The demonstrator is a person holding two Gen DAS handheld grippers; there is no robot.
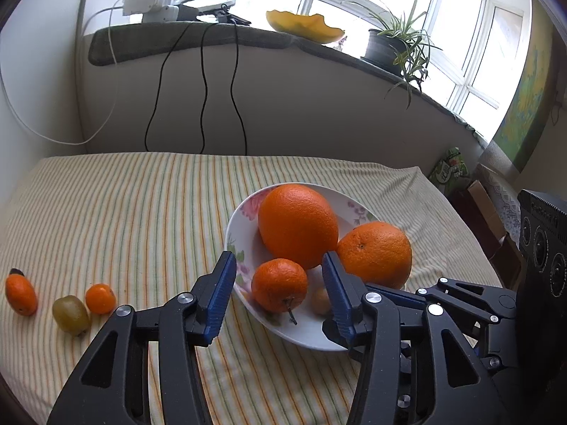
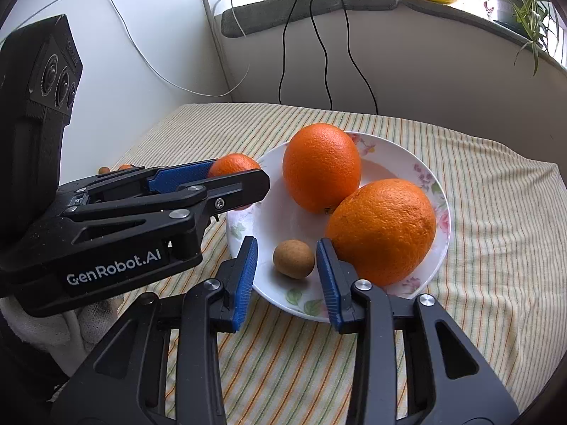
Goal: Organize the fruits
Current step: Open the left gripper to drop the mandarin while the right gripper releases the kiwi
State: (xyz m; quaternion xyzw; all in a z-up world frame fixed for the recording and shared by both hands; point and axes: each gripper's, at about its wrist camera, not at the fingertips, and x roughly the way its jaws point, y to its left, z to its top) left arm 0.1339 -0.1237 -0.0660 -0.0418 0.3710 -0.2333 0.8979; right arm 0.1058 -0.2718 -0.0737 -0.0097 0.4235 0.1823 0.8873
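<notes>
Striped cloth-covered table (image 1: 134,212) under window; white floral plate (image 2: 389,156) central. Left gripper (image 1: 280,276) spread around small stemmed tangerine (image 1: 279,285) on plate; right gripper (image 2: 287,258) spread astride small brown fruit (image 2: 293,258). Pick-up stage; closing next.

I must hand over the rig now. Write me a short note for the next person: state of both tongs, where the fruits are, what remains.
Left tongs: open around the small mandarin on the plate, not clamped.
Right tongs: open around the small brown fruit on the plate.
Two big oranges also lie on the plate.
On the striped cloth, apart from the plate: two small orange fruits and a green one.
Sorting is unfinished; nothing is held.
</notes>
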